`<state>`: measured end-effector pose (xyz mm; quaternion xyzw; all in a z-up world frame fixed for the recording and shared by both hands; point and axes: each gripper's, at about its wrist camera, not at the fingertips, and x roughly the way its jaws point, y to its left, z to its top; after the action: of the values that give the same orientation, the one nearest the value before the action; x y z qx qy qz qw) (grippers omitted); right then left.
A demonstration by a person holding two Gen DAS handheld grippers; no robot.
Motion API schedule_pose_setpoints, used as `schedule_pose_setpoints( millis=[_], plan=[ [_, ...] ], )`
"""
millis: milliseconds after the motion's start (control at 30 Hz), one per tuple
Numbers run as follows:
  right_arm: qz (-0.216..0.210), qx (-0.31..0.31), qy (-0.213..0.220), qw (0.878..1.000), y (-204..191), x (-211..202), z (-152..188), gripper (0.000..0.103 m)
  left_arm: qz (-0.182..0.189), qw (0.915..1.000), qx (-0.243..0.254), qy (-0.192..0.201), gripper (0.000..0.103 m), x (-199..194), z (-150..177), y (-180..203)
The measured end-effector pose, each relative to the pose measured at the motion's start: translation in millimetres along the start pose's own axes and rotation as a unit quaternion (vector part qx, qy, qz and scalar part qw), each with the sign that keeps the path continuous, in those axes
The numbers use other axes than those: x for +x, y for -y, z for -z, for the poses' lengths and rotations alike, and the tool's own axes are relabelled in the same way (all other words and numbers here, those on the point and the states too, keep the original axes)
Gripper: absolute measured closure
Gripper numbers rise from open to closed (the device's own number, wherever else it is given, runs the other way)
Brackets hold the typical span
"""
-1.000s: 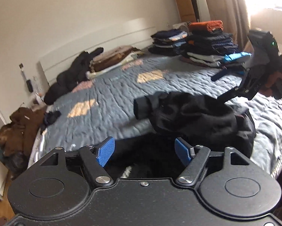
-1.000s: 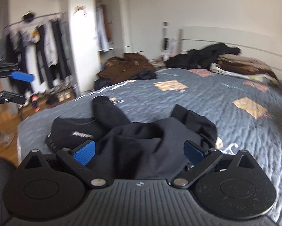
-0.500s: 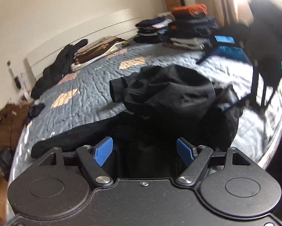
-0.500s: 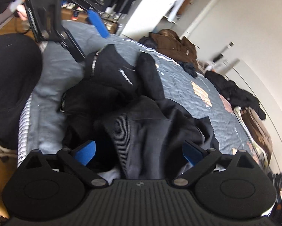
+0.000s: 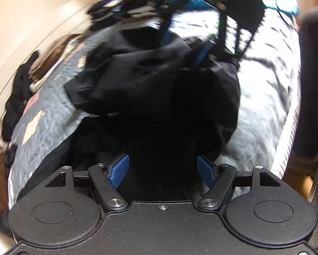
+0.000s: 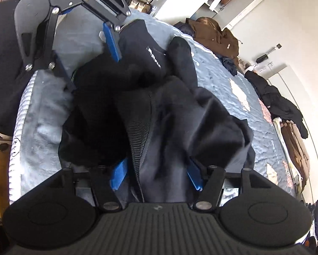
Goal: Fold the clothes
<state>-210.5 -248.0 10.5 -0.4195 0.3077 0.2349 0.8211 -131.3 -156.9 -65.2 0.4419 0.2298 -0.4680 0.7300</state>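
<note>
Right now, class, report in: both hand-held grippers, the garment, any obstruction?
Left hand-held gripper open over black jacket. Right hand-held gripper open, fabric between its fingers. Jacket crumpled on bed, unfolded. Nothing blocking.

Both wrist cameras close above crumpled black garment (image 5: 150, 80) on bed (image 6: 222, 85), facing each other — each shows opposite claw; left view motion-blurred.

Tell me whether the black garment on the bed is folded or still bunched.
Bunched: the black garment lies in a crumpled heap, sleeve and ribbed hem sticking out.
</note>
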Motion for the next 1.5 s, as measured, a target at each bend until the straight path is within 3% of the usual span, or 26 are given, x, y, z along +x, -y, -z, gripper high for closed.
schedule_pose_setpoints(
  millis=[100,167,200,233,333,400,500,633,700,800,833,867,900,967,1000,1167,1500],
  plan=[
    [0.001,0.007,0.002,1.0,1,6,1,0.042,-0.013,0.9991,0.037,-0.014,0.033,17,-2,11],
    [0.009,0.016,0.002,1.0,-1,10,1,0.048,-0.023,0.9984,0.048,-0.017,0.033,24,-1,14],
    [0.014,0.021,0.001,1.0,-1,12,2,0.058,-0.027,0.9981,0.052,-0.017,0.033,27,-1,14],
    [0.017,0.025,0.001,1.0,-2,13,2,0.066,-0.031,0.9978,0.056,-0.016,0.039,29,0,14],
    [0.029,0.057,0.008,0.998,2,14,3,0.089,-0.037,0.9985,0.039,-0.016,0.074,33,2,6],
    [0.038,0.086,0.018,0.995,8,11,5,0.094,-0.037,0.9992,0.007,-0.013,0.082,33,5,-6],
    [0.05,0.128,0.034,0.99,19,5,8,0.096,-0.054,0.9982,-0.024,-0.002,0.091,26,11,-19],
    [0.058,0.14,0.033,0.988,25,4,13,0.095,-0.06,0.9979,-0.017,-0.016,0.086,29,17,-15],
    [0.058,0.115,0.03,0.991,17,9,14,0.089,-0.063,0.9977,0.001,-0.025,0.078,33,19,-8],
    [0.053,0.082,0.022,0.995,6,21,14,0.066,-0.069,0.9973,0.015,-0.022,0.077,36,20,-3],
    [0.051,0.075,0.021,0.996,3,25,13,0.066,-0.067,0.9975,0.009,-0.02,0.079,37,20,-5],
    [0.05,0.084,0.022,0.995,4,26,13,0.066,-0.062,0.9979,-0.002,-0.017,0.087,35,19,-10],
    [0.049,0.094,0.023,0.994,5,28,12,0.072,-0.058,0.9982,-0.013,-0.013,0.088,34,19,-15],
    [0.05,0.121,0.031,0.991,10,28,11,0.091,-0.057,0.9976,-0.038,0.003,0.095,23,18,-25],
    [0.057,0.134,0.036,0.989,13,25,11,0.097,-0.059,0.9968,-0.052,0.013,0.095,16,18,-31],
    [0.095,0.214,0.082,0.969,39,-2,10,0.098,-0.102,0.9881,-0.092,0.07,0.096,-36,10,-57],
    [0.199,0.353,0.156,0.901,104,-92,21,0.098,-0.226,0.9523,-0.13,0.158,0.097,-140,-13,-114]
  ],
)
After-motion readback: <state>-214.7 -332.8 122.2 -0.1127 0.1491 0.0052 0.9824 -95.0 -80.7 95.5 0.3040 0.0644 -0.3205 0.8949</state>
